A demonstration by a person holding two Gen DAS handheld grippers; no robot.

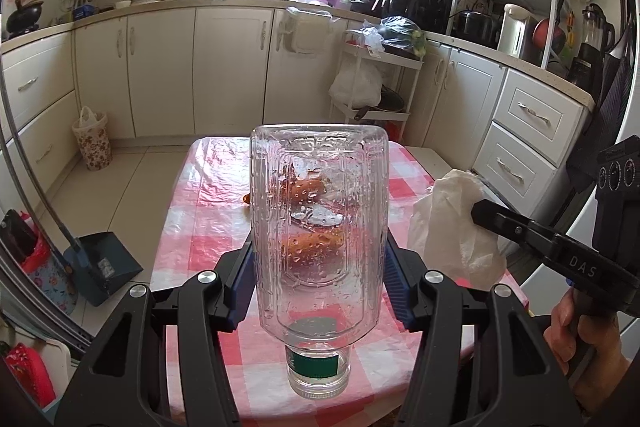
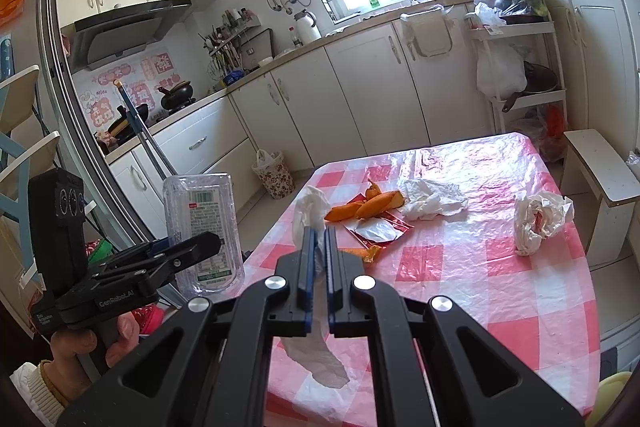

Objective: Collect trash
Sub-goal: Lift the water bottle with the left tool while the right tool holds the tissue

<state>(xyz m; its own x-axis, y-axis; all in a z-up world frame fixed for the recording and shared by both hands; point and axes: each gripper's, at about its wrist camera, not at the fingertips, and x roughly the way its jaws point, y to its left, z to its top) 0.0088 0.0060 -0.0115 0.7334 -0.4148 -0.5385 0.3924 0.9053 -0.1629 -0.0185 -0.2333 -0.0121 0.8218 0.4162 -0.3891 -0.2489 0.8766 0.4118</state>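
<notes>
My left gripper is shut on a clear plastic bottle, its blue pads pressing both sides and the neck end pointing back at the camera. The bottle hangs off the table's left edge in the right wrist view. My right gripper is shut on a white tissue, which trails below the fingers. From the left wrist view that tissue hangs at the right gripper. Orange peels, a torn wrapper and two crumpled tissues lie on the checked table.
A floral waste bin with a bag liner stands on the floor by the cabinets. A blue dustpan leans left of the table. A white stool sits at the table's right side, a shelf cart behind.
</notes>
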